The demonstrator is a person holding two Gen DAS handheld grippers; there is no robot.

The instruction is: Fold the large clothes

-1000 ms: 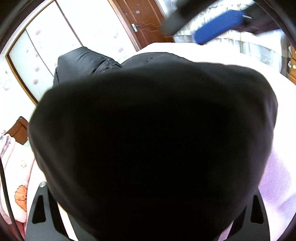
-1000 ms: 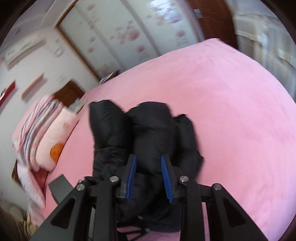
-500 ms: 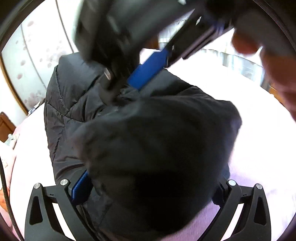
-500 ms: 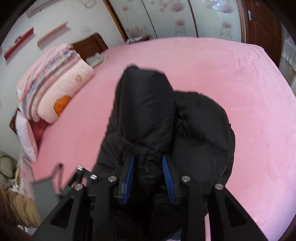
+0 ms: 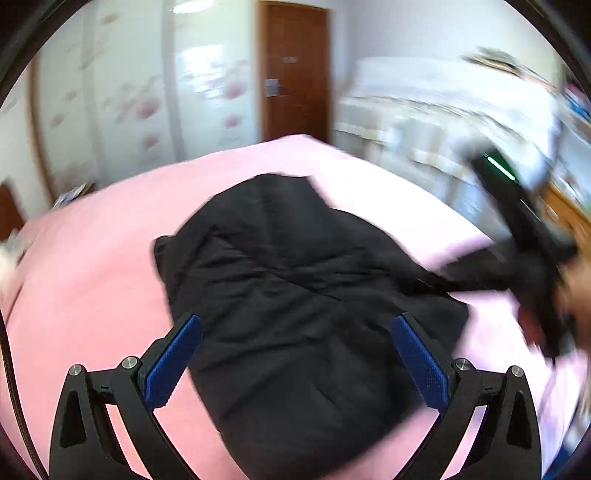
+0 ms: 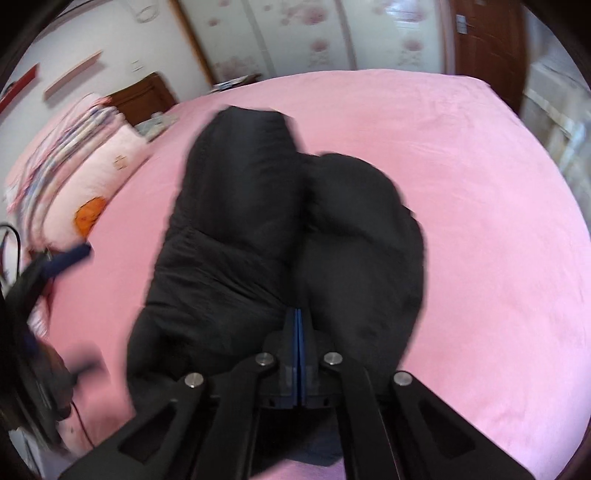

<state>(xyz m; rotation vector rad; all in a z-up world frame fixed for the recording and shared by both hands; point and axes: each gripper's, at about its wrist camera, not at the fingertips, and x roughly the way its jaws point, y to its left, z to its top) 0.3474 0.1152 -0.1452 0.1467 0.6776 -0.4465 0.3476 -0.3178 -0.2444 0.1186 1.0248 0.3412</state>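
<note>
The black jacket (image 6: 280,236) lies bunched on the pink bed (image 6: 480,221), mid-fold; the right gripper (image 6: 297,325) has its fingers pressed together at the near hem, though blur hides whether any fabric is pinched. The left gripper (image 5: 295,354) hovers with fingers wide, holding nothing. It likely needs a fresh edge next, and the jacket's near side is cut off.

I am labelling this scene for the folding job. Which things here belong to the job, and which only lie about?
Belong to the job:
black padded jacket
left gripper
right gripper

Only lying about:
pink bedsheet
stack of folded bedding
wardrobe
wooden door
</note>
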